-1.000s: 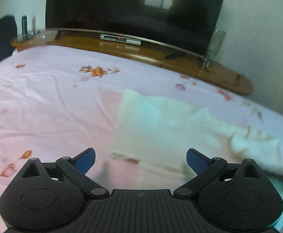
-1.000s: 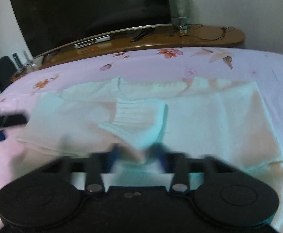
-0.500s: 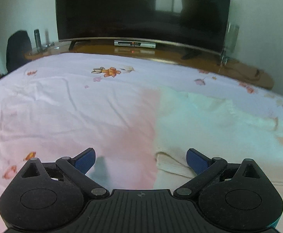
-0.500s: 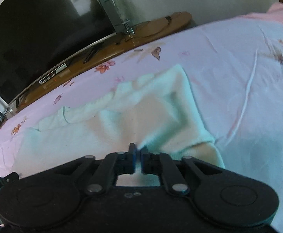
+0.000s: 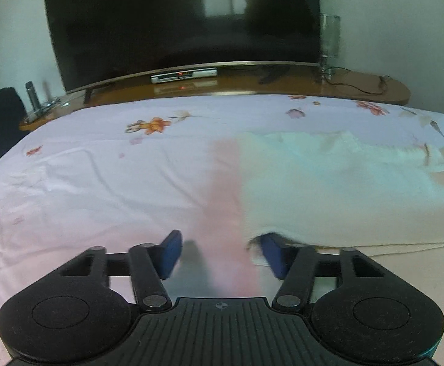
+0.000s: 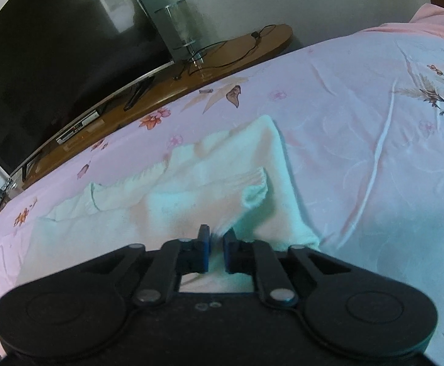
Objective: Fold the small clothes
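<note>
**Left claw closing at the sweater's near corner**

The left gripper [image 5: 220, 254] is closing, its blue pads half spread; the near left corner of the small cream knitted sweater [image 5: 328, 189] touches only its right pad, at about two o'clock. The sweater's long axis runs toward three o'clock over the pink flowered bedsheet [image 5: 100, 183]. The right gripper [image 6: 216, 251] is pressed together, pinching the hem.

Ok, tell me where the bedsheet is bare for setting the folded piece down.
Bare bedsheet lies left of the white sweater, up to the wooden TV shelf. More bare sheet lies past the sweater's other edge in the right wrist view. The middle is crowded: the sweater and both claws.
</note>
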Demonstrator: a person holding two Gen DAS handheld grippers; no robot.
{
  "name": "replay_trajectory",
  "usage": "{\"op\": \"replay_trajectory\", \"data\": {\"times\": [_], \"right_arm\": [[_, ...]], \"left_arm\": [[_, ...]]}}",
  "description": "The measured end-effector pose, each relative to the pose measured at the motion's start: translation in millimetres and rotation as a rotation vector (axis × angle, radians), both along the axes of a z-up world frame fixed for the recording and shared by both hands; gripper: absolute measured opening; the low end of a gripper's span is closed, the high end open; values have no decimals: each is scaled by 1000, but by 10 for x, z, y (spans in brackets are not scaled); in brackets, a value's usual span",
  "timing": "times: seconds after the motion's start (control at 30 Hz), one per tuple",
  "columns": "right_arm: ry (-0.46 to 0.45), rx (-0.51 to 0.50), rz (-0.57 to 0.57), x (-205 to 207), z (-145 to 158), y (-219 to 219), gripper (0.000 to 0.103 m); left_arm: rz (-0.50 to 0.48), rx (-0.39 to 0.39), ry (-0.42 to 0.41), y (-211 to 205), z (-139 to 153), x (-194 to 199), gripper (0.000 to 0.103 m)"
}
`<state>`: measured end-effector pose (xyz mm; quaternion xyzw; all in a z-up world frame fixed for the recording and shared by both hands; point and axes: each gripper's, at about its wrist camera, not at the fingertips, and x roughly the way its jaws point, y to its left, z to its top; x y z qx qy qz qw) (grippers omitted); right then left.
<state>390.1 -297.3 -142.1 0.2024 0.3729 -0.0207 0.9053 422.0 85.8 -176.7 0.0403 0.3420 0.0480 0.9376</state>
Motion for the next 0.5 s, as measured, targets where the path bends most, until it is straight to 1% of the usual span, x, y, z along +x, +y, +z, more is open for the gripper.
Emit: {"op": "replay_trajectory", "data": {"times": [0.03, 0.07, 0.1, 0.13, 0.17, 0.2, 0.23, 0.3, 0.33, 0.4, 0.5], "right_arm": [[6, 6, 6, 19, 0, -1, 9], [11, 13, 13, 39, 7, -1, 9], [1, 7, 16, 36, 33, -4, 9], [-14, -33, 8, 23, 66, 1, 5], [-14, -73, -6, 19, 75, -11, 5], [1, -71, -8, 28, 45, -47, 5], [24, -57, -2, 38, -5, -87, 5], [23, -92, 23, 4, -60, -79, 5], [16, -92, 30, -10, -61, -77, 5], [17, -24, 30, -6, -66, -146, 11], [14, 43, -11, -4, -37, -257, 16]], "left_arm": [[-4, 9, -8, -33, -7, -3, 54], [-11, 5, -14, -52, -13, -6, 49], [-24, -25, -18, -49, -18, -8, 35], [-24, -58, -18, -36, -23, -6, 28], [-8, -76, -22, -35, -20, -10, 28], [1, -82, -31, -43, -17, -25, 25], [4, -96, -39, -45, -23, -45, 20], [26, -136, -43, -13, -44, -71, 19], [40, -160, -41, 12, -50, -72, 19], [54, -190, -35, 37, -55, -61, 19], [69, -227, -29, 80, -73, -61, 19]]}}
